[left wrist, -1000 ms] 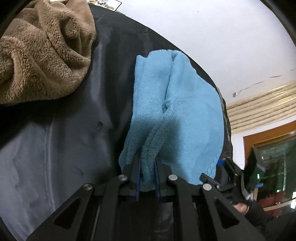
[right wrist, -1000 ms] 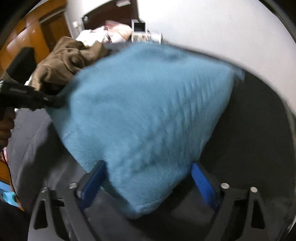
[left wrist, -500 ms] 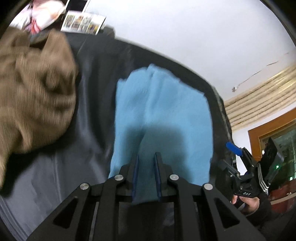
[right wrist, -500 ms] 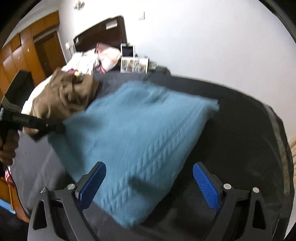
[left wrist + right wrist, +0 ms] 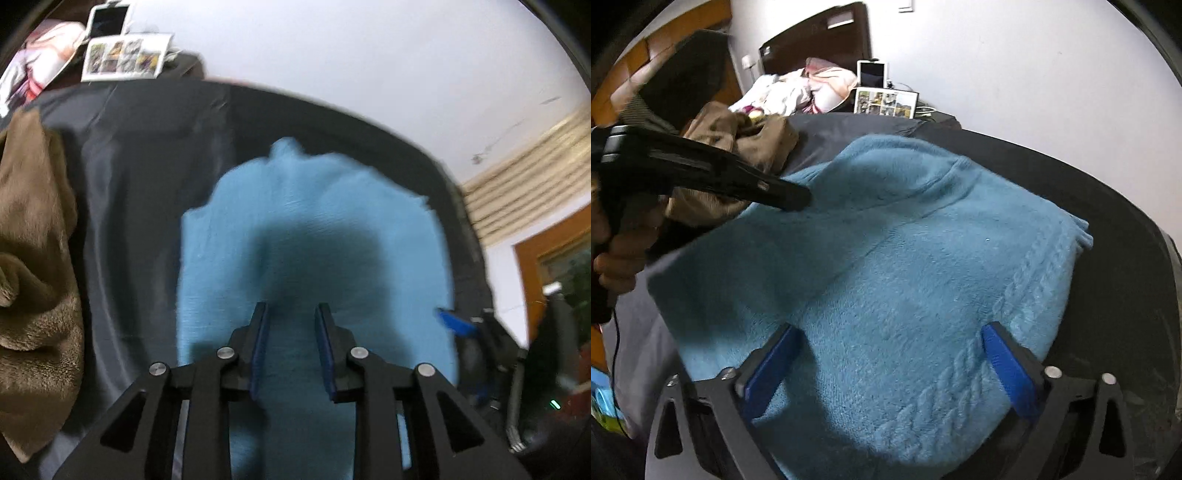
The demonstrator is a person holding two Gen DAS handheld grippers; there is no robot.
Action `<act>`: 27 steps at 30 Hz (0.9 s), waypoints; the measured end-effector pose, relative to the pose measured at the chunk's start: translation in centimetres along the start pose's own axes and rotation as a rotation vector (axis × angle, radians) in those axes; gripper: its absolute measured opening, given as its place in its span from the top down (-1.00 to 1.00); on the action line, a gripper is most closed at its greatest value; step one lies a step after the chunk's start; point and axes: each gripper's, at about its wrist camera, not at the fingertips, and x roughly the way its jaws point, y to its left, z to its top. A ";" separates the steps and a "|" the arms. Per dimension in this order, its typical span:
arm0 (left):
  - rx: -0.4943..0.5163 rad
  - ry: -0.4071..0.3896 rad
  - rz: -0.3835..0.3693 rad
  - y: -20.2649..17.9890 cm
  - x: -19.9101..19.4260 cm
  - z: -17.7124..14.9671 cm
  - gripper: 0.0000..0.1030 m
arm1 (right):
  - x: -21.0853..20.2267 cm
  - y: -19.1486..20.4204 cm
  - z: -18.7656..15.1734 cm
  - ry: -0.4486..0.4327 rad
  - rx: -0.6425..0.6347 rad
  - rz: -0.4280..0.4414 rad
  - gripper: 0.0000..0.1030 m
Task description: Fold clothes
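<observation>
Folded fluffy blue knit sweater [image 5: 905, 295] lies flat on dark sheet [image 5: 147, 184]. Left gripper [image 5: 291, 314] jaws, just opening, narrowly parted, gripping nothing. Right gripper [image 5: 886, 332] jaws wide, empty. Brown fleece garment [image 5: 33, 258] at 9 o'clock.

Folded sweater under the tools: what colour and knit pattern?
The sweater is light blue with a cable-knit braid near one edge, clearest in the right wrist view.

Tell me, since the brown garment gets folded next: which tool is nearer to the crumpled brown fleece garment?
Left. The left tool reaches right beside the brown fleece garment; the right tool hangs over the blue sweater, farther off.
</observation>
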 end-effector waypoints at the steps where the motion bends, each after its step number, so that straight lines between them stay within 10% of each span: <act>1: -0.012 0.004 -0.010 0.6 0.4 -0.1 0.45 | 0.1 0.2 -0.1 0.005 -0.016 -0.010 -1.00; 13: 0.031 -0.007 0.018 -0.5 -1.5 -0.3 0.44 | -1.7 -1.3 1.1 -0.016 0.095 0.032 -1.00; 19: 0.155 -0.034 -0.038 -3.0 -5.3 -2.4 -0.06 | -1.8 -1.9 1.3 0.008 0.100 -0.028 -1.00; 27: 0.097 0.044 0.006 -0.5 -2.0 -4.8 -0.07 | 0.3 -1.7 1.1 0.045 0.076 -0.050 -1.00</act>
